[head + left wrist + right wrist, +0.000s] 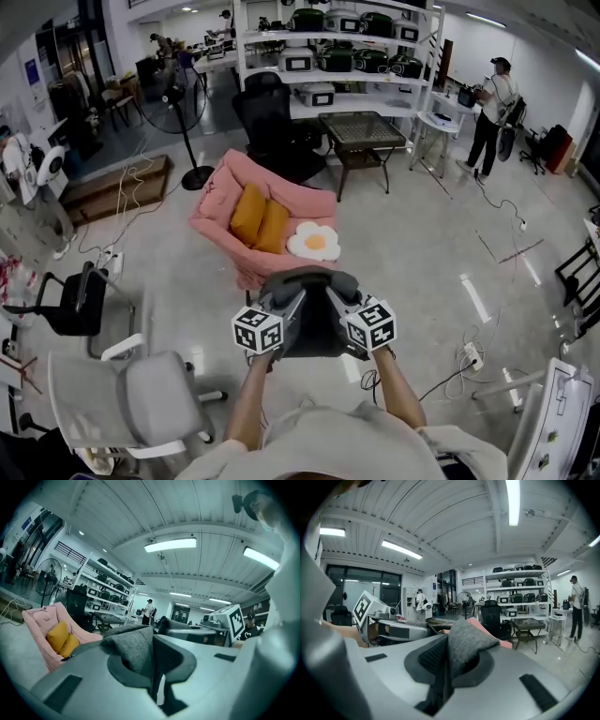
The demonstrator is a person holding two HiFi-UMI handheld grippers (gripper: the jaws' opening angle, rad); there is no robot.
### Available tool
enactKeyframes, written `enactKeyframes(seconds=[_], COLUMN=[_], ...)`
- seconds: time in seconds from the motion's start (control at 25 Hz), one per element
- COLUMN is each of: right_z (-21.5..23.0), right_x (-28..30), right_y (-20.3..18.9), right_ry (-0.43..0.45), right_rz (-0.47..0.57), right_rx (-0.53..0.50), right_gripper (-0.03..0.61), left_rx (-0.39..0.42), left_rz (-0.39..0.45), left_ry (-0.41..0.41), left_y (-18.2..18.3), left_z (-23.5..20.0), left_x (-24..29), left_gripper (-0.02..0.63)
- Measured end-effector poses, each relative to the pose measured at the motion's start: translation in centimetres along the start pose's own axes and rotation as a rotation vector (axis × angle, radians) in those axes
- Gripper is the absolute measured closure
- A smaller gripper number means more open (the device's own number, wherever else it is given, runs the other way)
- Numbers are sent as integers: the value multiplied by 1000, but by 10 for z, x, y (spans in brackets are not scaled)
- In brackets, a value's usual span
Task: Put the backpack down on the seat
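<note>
Both pairs of jaws are pressed shut on grey fabric. The left gripper [152, 672] pinches one fold at the top of the backpack [315, 323], and the right gripper [443, 674] pinches another. We see the backpack hanging between them, off the floor [422, 262], on our side of the pink seat [217, 192] and not set on it. The seat holds two orange cushions [260, 218] and an egg-shaped cushion [313, 242]. The floor is pale and glossy, with loose cables [127, 197]. Around it are a grey office chair [150, 394], a black office chair [267, 117], a standing fan [180, 98], white shelving [337, 42] and a person [492, 112] at far right.
</note>
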State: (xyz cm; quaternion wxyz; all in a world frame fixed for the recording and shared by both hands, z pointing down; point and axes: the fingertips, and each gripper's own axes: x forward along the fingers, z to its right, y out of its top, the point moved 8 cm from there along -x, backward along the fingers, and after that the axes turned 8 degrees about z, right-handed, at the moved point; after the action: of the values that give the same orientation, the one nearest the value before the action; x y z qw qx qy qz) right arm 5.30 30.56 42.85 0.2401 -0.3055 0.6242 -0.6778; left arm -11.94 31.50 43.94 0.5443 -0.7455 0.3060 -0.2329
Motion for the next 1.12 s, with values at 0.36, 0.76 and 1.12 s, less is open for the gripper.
enactKeyframes(seconds=[0.36,0.76,1.12], right_z=[21,73,146], right_x=[36,78,148], right_y=[-9,-8,5], right_ry=[-16,-15,7], right_rz=[-4,6,17], right_rx=[23,24,29], right_gripper=[551,551,551], left_rx=[-6,-8,-3], left_rz=[-27,-40,-41], left_ry=[-11,-11,7], left_y=[0,7,31], left_z=[-37,-77,-141], left_x=[22,73,145], left_gripper=[581,581,581])
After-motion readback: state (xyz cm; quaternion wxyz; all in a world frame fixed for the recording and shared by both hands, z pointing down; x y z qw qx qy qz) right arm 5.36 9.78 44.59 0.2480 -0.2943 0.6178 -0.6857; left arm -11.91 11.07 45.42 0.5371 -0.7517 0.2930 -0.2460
